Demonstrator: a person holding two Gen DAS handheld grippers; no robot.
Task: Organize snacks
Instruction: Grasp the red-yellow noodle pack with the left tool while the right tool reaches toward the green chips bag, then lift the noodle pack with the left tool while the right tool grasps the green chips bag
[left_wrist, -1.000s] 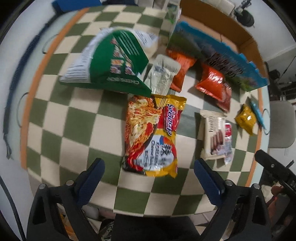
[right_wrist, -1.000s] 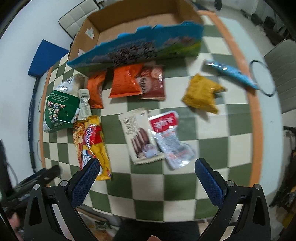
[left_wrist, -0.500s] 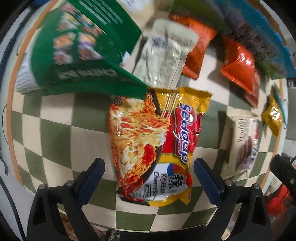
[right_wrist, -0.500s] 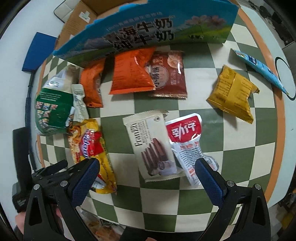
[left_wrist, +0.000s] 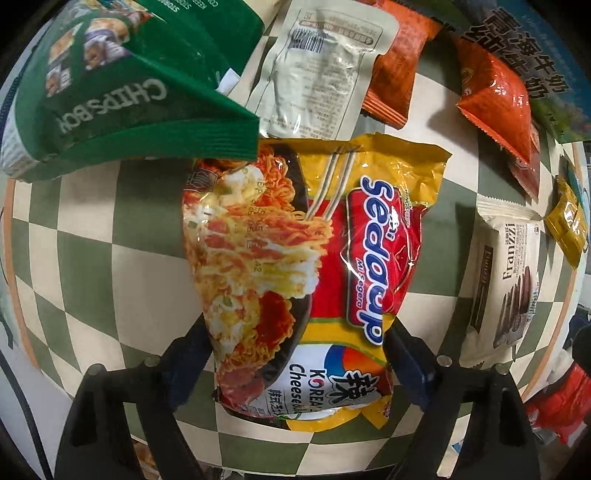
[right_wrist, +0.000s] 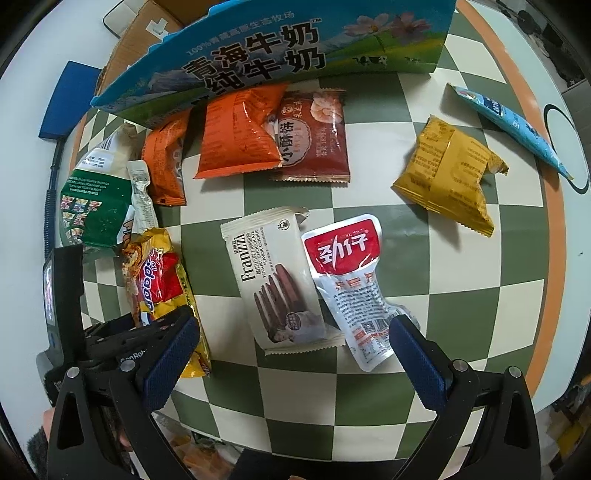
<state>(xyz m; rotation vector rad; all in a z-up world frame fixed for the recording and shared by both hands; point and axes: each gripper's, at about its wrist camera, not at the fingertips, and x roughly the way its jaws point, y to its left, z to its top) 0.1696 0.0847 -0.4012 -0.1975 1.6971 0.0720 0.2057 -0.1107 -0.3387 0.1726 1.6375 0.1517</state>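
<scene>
A yellow and red instant noodle packet lies flat on the checkered tablecloth. My left gripper points straight down over the packet's near end. Its jaws are closing, with a finger at each side of the packet, and the wrapper shows no crumpling. In the right wrist view the same packet lies at the left. My right gripper hangs open above a white Franzzi cookie pack and a red and white pouch, holding nothing.
A green chips bag overlaps the noodle packet's far corner, beside a pale pouch. Orange packs, a brown pack, a yellow pack and a blue tube lie before a blue milk carton box and a cardboard box.
My left gripper has sunk toward the noodle packet and its fingers have drawn in to the packet's sides. My right gripper has come lower over the cookie pack and pouch, still open.
</scene>
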